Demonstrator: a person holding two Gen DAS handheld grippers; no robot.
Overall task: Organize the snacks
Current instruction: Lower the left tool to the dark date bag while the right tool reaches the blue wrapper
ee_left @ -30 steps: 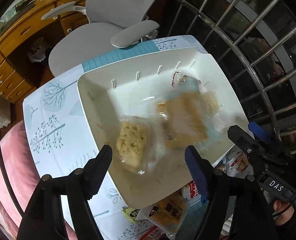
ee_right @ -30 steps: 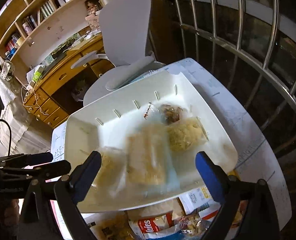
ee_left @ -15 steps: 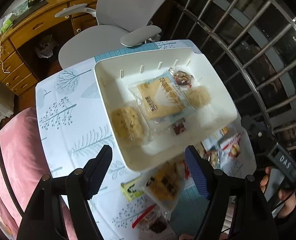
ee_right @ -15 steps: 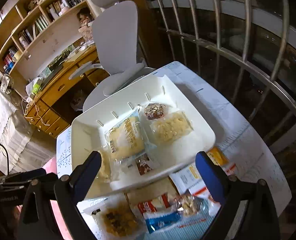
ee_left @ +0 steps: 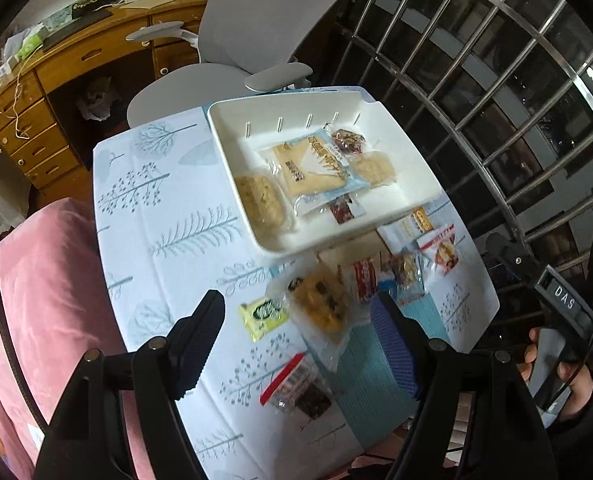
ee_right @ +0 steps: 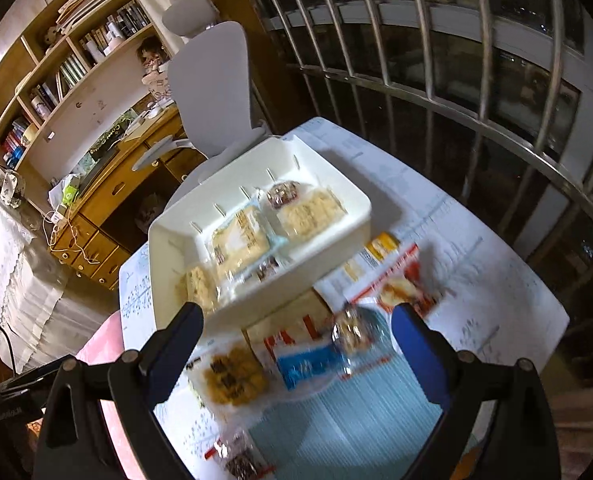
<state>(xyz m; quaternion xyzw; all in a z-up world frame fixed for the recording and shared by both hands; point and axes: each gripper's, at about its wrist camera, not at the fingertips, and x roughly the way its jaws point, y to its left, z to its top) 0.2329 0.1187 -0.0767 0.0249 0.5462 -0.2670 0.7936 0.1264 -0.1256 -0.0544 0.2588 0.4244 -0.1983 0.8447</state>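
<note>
A white tray (ee_left: 396, 140) sits at the far side of the table and holds several wrapped snacks: a beige cake (ee_left: 260, 200), a flat blue and tan packet (ee_left: 316, 164), a small dark red sweet (ee_left: 348, 140). Loose snacks lie in front of it: a yellow-green packet (ee_left: 262, 314), a cookie pack (ee_left: 320, 304), a red-striped packet (ee_left: 296, 384). My left gripper (ee_left: 296, 332) hangs open above these with nothing between its fingers. My right gripper (ee_right: 298, 340) is open too, over the cookie pack (ee_right: 232, 376) and a blue and white packet (ee_right: 308, 356), short of the tray (ee_right: 360, 208).
A grey office chair (ee_left: 256, 40) stands behind the table, with a wooden desk (ee_left: 56, 80) beyond it. Metal window bars (ee_left: 476, 60) run along the right. A pink cushion (ee_left: 36, 280) borders the table's left side. A person's hand (ee_left: 572, 376) shows at the right.
Both grippers have drawn back and risen away from the tray, which now looks smaller. The loose snacks on the table have come into view. The jaws stand as wide as before.
</note>
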